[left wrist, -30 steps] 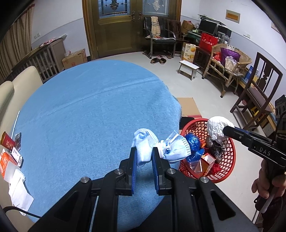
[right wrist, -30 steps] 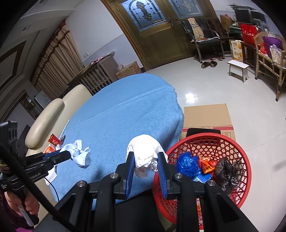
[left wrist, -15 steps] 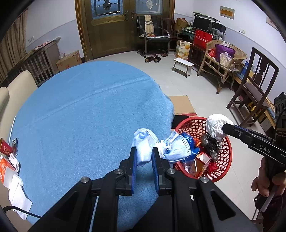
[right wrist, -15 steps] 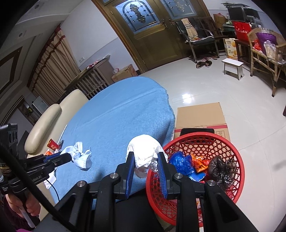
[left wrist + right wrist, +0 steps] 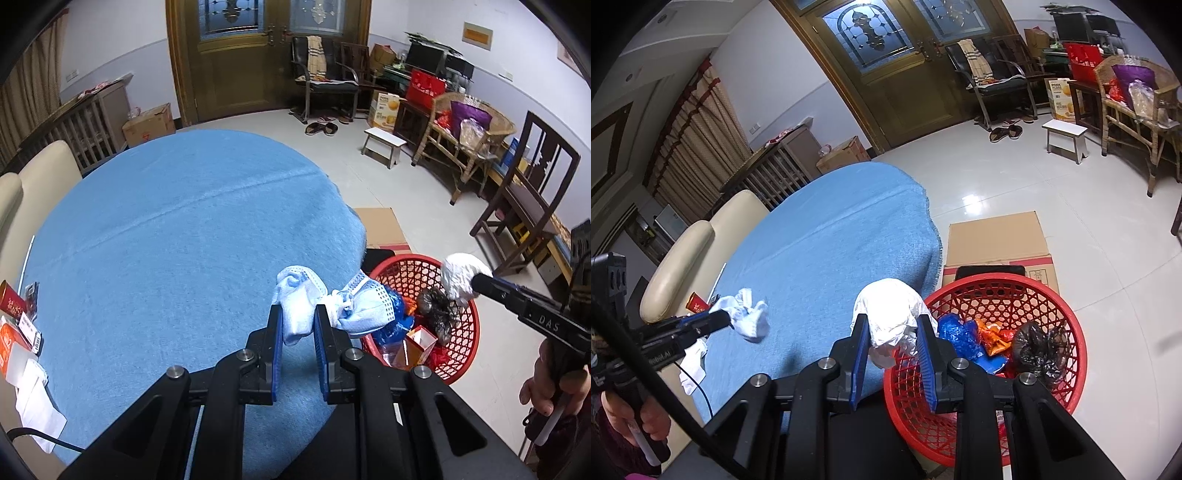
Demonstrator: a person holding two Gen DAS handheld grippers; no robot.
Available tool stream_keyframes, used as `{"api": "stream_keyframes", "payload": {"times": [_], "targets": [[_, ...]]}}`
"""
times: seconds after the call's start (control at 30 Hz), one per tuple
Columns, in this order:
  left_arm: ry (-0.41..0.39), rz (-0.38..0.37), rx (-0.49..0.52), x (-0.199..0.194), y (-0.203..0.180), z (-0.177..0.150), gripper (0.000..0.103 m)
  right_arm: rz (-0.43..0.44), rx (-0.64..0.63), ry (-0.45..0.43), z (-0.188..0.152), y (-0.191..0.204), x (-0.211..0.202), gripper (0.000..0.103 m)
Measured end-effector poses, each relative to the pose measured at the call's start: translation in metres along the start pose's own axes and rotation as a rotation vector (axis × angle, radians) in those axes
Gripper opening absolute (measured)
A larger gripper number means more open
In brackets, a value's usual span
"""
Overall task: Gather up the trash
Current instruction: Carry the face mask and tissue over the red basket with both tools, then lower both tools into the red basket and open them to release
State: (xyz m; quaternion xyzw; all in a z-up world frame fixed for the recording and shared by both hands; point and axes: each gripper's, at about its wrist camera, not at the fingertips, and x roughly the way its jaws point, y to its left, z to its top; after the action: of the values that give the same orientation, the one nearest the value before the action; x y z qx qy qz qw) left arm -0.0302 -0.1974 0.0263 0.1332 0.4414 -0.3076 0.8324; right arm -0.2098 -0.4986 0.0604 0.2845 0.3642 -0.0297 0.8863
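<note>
- Left claw [image 5: 298, 325] pinches crumpled blue face masks [image 5: 325, 301] — soft, feather-light — beside the red basket [image 5: 466, 354], over the desk [image 5: 177, 236].
- Right claw [image 5: 892, 338] clenches a crushable white paper wad [image 5: 891, 312] by its middle at the basket's rim.

Round table w/ blue cloth [image 5: 166, 236], wooden dbl door [image 5: 236, 59], white stool [image 5: 1065, 138], flat cardboard [image 5: 997, 240]

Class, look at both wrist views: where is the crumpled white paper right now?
The crumpled white paper is clamped in the right gripper, held at the near-left rim of the red basket, beside the blue table's edge.
</note>
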Motion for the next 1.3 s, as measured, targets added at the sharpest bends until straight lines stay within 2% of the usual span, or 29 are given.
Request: {"api": "stream_keyframes", "payload": {"times": [0.2, 0.5, 0.9, 1.3], "targets": [[-0.002, 0.002, -0.021, 0.001, 0.005, 0.002, 0.017, -0.003, 0.01, 0.006, 0.0, -0.003, 0.003, 0.027], [0.001, -0.013, 0.024, 0.002, -0.009, 0.004, 0.017, -0.009, 0.015, 0.003, 0.001, -0.006, 0.003, 0.027], [0.026, -0.095, 0.125, 0.013, -0.048, 0.008, 0.017, -0.071, 0.07, -0.002, 0.002, -0.033, -0.009, 0.027], [0.03, -0.076, 0.226, 0.024, -0.083, 0.011, 0.017, -0.092, 0.102, 0.0, -0.003, -0.051, -0.015, 0.027]]}}
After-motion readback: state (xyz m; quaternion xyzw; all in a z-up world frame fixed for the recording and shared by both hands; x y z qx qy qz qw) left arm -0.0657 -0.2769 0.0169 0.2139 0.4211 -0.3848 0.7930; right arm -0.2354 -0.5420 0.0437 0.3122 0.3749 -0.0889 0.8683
